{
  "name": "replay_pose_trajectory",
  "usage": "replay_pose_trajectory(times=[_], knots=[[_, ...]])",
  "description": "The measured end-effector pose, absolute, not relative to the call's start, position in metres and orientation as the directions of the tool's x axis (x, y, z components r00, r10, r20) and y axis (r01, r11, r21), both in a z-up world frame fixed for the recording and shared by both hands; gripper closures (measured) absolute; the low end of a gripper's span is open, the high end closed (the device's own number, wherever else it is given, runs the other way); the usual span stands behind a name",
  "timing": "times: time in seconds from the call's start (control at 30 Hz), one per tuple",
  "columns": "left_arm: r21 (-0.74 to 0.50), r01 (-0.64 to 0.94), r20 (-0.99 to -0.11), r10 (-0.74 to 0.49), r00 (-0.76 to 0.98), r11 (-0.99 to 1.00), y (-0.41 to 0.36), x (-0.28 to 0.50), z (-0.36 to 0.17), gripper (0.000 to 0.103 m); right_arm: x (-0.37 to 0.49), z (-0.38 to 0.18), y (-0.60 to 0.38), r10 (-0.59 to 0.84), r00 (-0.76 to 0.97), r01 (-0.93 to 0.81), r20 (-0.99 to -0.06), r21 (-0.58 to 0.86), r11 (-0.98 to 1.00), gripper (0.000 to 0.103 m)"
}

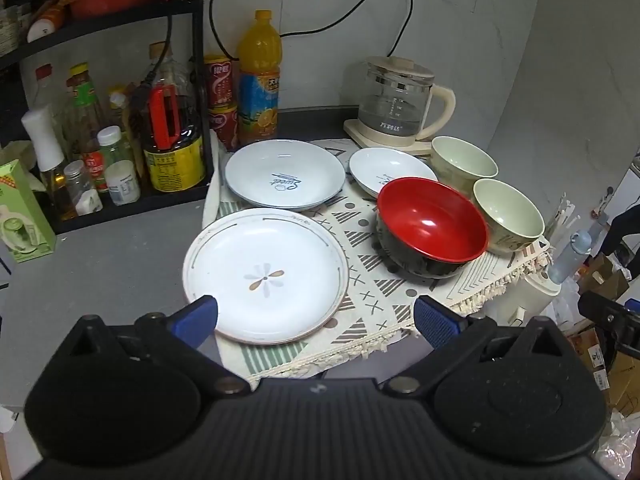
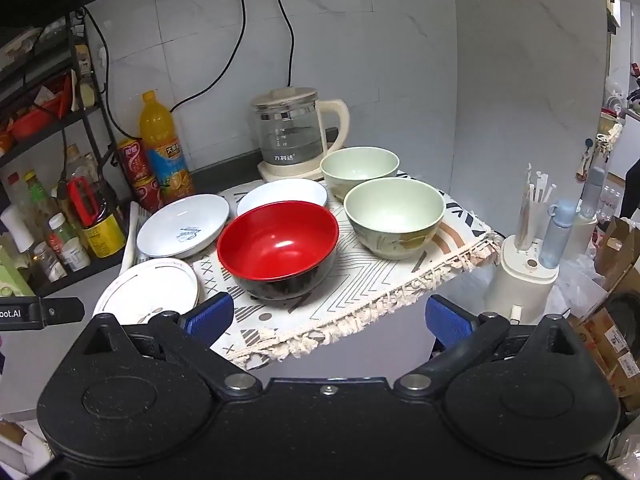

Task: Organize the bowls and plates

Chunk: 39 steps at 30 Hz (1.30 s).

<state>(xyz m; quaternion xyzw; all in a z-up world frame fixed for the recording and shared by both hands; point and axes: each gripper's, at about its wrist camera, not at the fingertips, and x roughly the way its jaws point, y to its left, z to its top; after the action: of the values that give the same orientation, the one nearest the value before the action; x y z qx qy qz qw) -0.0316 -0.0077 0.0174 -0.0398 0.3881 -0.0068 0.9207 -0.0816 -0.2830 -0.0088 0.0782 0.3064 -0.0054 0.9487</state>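
1. Left wrist view looks down from the near edge, left of centre, angled onto the white flower-patterned plate (image 1: 264,274).
2. Right wrist view sits further right, facing the glossy red-and-black bowl (image 2: 278,246).
3. Both share the patterned fringed cloth (image 1: 368,284), the crockery, and the glass kettle (image 2: 290,132) against the wall.

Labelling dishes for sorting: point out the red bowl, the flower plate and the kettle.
red bowl (image 2: 280,240), right wrist view, inner red floor
flower plate (image 1: 264,276), left wrist view, flower at centre
kettle (image 1: 394,106), left wrist view, glass body
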Motion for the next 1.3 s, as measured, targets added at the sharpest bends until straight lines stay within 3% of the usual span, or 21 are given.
replay_pose_trajectory(times=[1.3], knots=[[-0.081, -0.015, -0.683, -0.044, 0.729, 0.997, -0.007, -0.083, 0.035, 0.0, -0.115, -0.002, -0.277, 0.069, 0.82, 0.005, -0.568, 0.128, 0.992, 0.0]])
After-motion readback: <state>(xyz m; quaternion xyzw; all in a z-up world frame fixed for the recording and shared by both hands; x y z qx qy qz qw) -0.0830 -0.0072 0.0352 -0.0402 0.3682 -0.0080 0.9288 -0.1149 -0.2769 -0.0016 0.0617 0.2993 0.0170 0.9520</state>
